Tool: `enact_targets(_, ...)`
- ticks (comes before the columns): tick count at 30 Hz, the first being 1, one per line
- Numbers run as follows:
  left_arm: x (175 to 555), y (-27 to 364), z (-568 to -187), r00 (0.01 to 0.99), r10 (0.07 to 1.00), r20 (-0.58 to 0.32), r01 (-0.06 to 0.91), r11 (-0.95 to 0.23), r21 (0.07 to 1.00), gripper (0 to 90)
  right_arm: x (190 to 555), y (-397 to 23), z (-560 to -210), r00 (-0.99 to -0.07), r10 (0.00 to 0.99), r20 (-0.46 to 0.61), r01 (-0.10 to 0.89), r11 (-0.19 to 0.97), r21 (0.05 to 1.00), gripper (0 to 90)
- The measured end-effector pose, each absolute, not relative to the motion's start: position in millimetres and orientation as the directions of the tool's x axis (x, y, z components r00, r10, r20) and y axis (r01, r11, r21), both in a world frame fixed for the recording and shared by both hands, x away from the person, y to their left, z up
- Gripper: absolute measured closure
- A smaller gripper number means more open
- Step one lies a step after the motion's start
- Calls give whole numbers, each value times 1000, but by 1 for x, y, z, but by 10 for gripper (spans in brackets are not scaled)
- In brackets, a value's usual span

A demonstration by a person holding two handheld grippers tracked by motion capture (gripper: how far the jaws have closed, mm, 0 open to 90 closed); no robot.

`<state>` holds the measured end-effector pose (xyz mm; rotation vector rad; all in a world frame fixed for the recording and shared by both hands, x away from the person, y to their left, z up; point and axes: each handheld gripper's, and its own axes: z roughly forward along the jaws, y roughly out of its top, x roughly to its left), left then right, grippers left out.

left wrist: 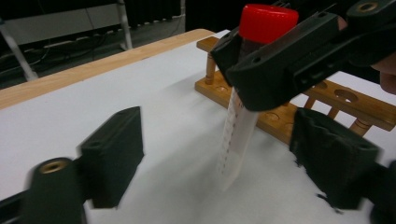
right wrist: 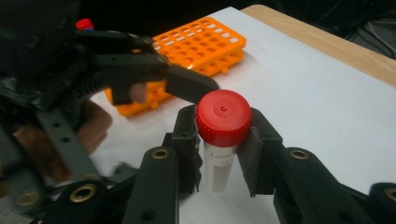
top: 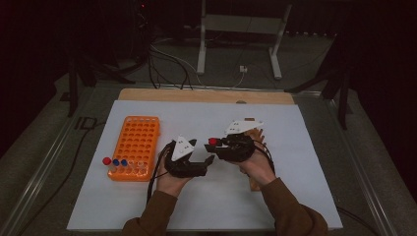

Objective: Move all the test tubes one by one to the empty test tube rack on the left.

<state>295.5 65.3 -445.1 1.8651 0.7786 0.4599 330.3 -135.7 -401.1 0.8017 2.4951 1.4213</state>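
Red-capped tube (right wrist: pixel 222 135) clamped upright in the right gripper (right wrist: pixel 219 154), above white paper (top: pixel 206 196). Left gripper (left wrist: pixel 224 158), jaws open around its lower half, could knock it askew by closing off-centre

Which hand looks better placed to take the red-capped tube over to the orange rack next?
The left. The left gripper sits on the orange rack side, its jaws open around the red-capped tube's lower body. The right gripper is clamped just under the cap, farther from the rack.
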Motion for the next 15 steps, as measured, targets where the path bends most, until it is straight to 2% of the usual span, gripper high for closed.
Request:
enact_targets(1,296,65,-446,726,687,-33,303,-276,912,344,330,-135,-401,-845,521,121,371,407,835,700)
enact_targets(7,297,62,-448,755,655,-31,297,-299,907,596,330,-133,-401,-851,508,132,371,406,835,699)
enact_targets(10,297,63,-448,763,645,-36,293,-296,909,671,329,-132,-402,-853,505,133,373,411,832,699)
enact_targets(15,297,63,-448,776,629,-36,289,-305,908,730,330,-133,-403,-851,506,138,378,409,831,700)
